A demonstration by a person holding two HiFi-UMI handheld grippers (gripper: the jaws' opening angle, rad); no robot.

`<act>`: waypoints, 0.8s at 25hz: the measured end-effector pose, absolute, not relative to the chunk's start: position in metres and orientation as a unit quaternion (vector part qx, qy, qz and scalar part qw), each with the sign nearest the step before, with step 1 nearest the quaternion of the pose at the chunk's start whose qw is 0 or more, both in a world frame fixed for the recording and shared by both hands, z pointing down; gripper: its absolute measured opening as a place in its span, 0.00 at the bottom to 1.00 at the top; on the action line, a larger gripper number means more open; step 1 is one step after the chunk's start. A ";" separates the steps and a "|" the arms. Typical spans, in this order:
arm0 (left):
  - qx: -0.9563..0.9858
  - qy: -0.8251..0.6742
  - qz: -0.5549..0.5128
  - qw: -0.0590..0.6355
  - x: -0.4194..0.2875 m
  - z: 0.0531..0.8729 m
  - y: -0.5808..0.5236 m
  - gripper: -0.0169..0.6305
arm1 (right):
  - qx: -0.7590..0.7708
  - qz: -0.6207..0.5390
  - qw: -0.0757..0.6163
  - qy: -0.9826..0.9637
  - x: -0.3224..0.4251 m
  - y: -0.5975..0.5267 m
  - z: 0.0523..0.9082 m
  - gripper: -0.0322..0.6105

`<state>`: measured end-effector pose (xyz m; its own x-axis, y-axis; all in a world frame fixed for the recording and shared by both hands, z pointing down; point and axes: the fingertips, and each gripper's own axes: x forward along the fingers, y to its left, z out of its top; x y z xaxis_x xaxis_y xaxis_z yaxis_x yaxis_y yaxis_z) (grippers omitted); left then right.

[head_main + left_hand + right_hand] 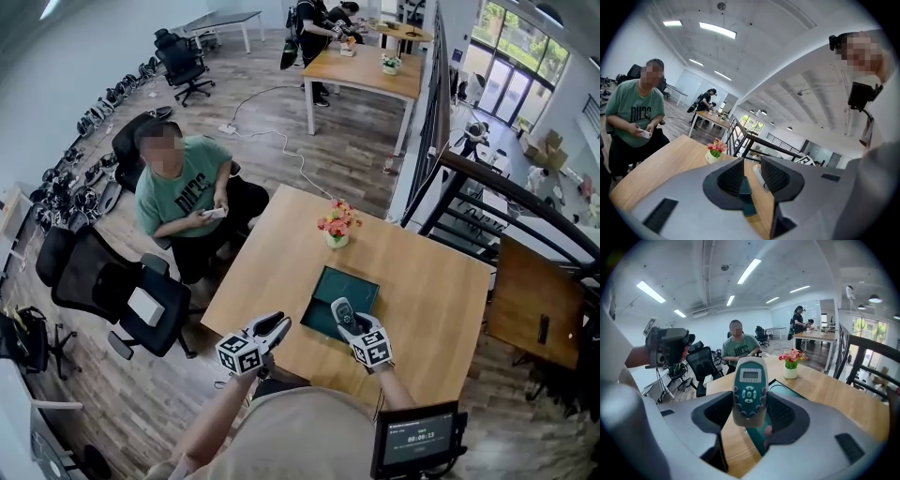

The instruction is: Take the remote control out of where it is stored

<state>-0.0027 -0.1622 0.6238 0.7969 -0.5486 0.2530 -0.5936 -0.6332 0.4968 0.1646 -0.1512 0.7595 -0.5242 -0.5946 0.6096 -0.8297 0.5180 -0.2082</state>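
Note:
My right gripper (345, 324) is shut on the remote control (343, 311), a grey-white handset with a teal face and a small screen. It holds the remote upright above the near part of a dark green box (354, 285) that lies on the wooden table (431, 300). In the right gripper view the pads press both sides of the remote control (749, 390), and the green box (788, 391) shows behind it. My left gripper (273, 329) hangs over the table's near left edge, open, with nothing between its fingers (733, 177).
A white pot of flowers (337, 226) stands on the table beyond the box. A person in a green shirt (183, 192) sits at the far left by black office chairs (112, 286). A small screen (418, 437) is at the near right. A railing (487, 202) runs right of the table.

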 end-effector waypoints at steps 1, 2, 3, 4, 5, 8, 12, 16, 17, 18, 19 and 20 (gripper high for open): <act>0.903 -0.316 0.038 0.289 -0.003 0.624 -0.162 0.20 | 0.428 0.243 0.235 -0.838 0.165 -0.150 0.754 0.43; 0.903 -0.315 0.038 0.289 -0.003 0.624 -0.161 0.20 | 0.431 0.241 0.232 -0.838 0.166 -0.148 0.749 0.43; 0.904 -0.313 0.038 0.290 -0.002 0.623 -0.160 0.20 | 0.434 0.239 0.229 -0.838 0.166 -0.146 0.744 0.43; 0.904 -0.310 0.039 0.290 -0.001 0.623 -0.159 0.20 | 0.438 0.238 0.225 -0.837 0.166 -0.144 0.739 0.43; 0.905 -0.306 0.040 0.292 0.000 0.624 -0.157 0.20 | 0.441 0.237 0.221 -0.837 0.166 -0.140 0.735 0.43; 0.908 -0.292 0.041 0.297 0.002 0.629 -0.152 0.20 | 0.451 0.234 0.213 -0.835 0.163 -0.132 0.728 0.43; 0.912 -0.272 0.039 0.305 0.004 0.628 -0.151 0.20 | 0.474 0.245 0.198 -0.822 0.165 -0.125 0.722 0.43; 0.920 -0.255 0.031 0.296 -0.011 0.618 -0.155 0.20 | 0.504 0.240 0.184 -0.809 0.165 -0.115 0.704 0.43; 0.921 -0.251 0.024 0.297 -0.013 0.615 -0.160 0.20 | 0.511 0.235 0.183 -0.806 0.167 -0.118 0.698 0.43; 0.922 -0.247 0.019 0.298 -0.015 0.614 -0.164 0.20 | 0.518 0.234 0.180 -0.803 0.167 -0.122 0.694 0.43; 0.922 -0.242 0.018 0.301 -0.017 0.614 -0.166 0.20 | 0.525 0.236 0.178 -0.798 0.166 -0.124 0.691 0.43; 0.923 -0.236 0.019 0.304 -0.021 0.616 -0.166 0.20 | 0.531 0.241 0.174 -0.793 0.163 -0.124 0.690 0.43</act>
